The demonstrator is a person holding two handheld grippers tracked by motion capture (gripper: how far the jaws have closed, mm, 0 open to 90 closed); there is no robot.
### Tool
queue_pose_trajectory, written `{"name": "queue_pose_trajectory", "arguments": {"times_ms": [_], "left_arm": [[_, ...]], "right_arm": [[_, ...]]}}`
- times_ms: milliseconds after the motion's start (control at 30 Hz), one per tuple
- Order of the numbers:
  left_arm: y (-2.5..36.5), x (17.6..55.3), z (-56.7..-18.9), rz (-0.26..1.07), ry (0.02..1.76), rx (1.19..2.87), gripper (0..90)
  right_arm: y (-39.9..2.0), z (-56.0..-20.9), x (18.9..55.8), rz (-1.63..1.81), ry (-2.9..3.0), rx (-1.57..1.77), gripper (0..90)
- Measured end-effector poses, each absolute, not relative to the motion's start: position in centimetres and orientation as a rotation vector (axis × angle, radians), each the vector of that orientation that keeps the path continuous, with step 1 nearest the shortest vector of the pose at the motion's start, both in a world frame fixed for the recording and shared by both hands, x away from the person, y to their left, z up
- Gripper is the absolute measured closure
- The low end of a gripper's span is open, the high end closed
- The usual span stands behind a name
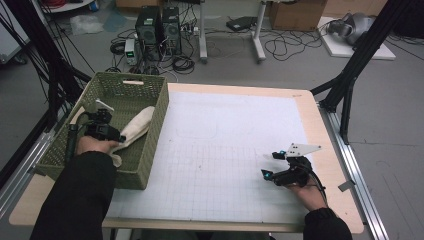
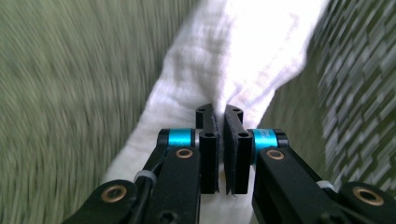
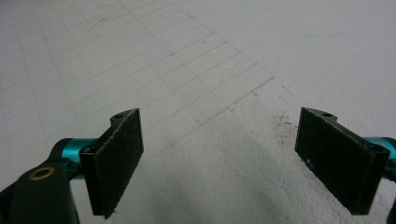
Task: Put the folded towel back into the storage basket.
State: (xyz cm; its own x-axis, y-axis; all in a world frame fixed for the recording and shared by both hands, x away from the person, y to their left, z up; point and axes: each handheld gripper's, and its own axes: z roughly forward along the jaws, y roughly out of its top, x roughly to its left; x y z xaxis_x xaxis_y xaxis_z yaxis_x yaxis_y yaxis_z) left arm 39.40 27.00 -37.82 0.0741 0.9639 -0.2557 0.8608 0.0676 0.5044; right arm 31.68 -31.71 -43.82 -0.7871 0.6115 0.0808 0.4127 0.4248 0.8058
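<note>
A white cloth point(image 1: 137, 125) lies lengthwise in the green woven basket point(image 1: 162, 107) at the table's left. My left gripper point(image 1: 119, 139) reaches into the basket at the cloth's near end. In the left gripper view its jaws stand almost together at the cloth point(image 2: 243, 51), whose creases run into the left gripper point(image 2: 219, 114), so a thin fold looks pinched. The basket's weave point(image 2: 70, 93) blurs on both sides. My right gripper point(image 1: 270, 165) rests low over the white grid mat point(image 1: 225, 150) at the right. The right gripper point(image 3: 217, 140) is open with nothing between its pads.
The basket sits at the table's left edge, its walls close around my left hand. The grid mat point(image 3: 210, 56) covers most of the wooden table. Beyond the far edge, computers, cables and boxes lie on the floor. Black frame legs stand at both sides.
</note>
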Motion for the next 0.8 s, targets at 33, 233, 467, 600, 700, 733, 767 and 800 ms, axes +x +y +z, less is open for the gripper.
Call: {"name": "queue_pose_trajectory", "arguments": {"times_ms": [33, 233, 467, 600, 700, 733, 767, 800], "left_arm": [[27.0, 39.4, -37.6, 0.280, 1.797, 1.748, 85.5], [26.8, 39.8, -38.1, 0.312, 1.806, 1.760, 58.4], [27.5, 39.0, -37.4, 0.276, 1.800, 1.939, 54.4], [26.8, 39.1, -37.5, 0.157, 1.751, 2.052, 54.2], [26.2, 39.4, -38.2, 0.139, 1.772, 2.151, 58.5], [26.0, 39.4, -38.5, 0.151, 1.772, 2.181, 63.2], [25.9, 39.5, -38.7, 0.136, 1.767, 2.205, 67.5], [25.8, 39.6, -39.0, 0.117, 1.771, 2.218, 75.8]], "right_arm": [[-31.7, -43.8, 31.7, 1.294, 2.452, 0.887, 14.5], [-31.7, -43.8, 31.7, 1.295, 2.456, 0.888, 14.5], [-31.5, -43.9, 31.7, 1.283, 2.467, 0.883, 14.5], [-31.5, -43.9, 31.7, 1.283, 2.468, 0.886, 14.5], [-31.5, -43.9, 31.7, 1.283, 2.464, 0.882, 14.5], [-31.5, -43.9, 31.7, 1.280, 2.465, 0.882, 14.5], [-31.5, -43.9, 31.7, 1.283, 2.463, 0.882, 14.5], [-31.5, -43.9, 31.7, 1.282, 2.462, 0.879, 14.5]]}}
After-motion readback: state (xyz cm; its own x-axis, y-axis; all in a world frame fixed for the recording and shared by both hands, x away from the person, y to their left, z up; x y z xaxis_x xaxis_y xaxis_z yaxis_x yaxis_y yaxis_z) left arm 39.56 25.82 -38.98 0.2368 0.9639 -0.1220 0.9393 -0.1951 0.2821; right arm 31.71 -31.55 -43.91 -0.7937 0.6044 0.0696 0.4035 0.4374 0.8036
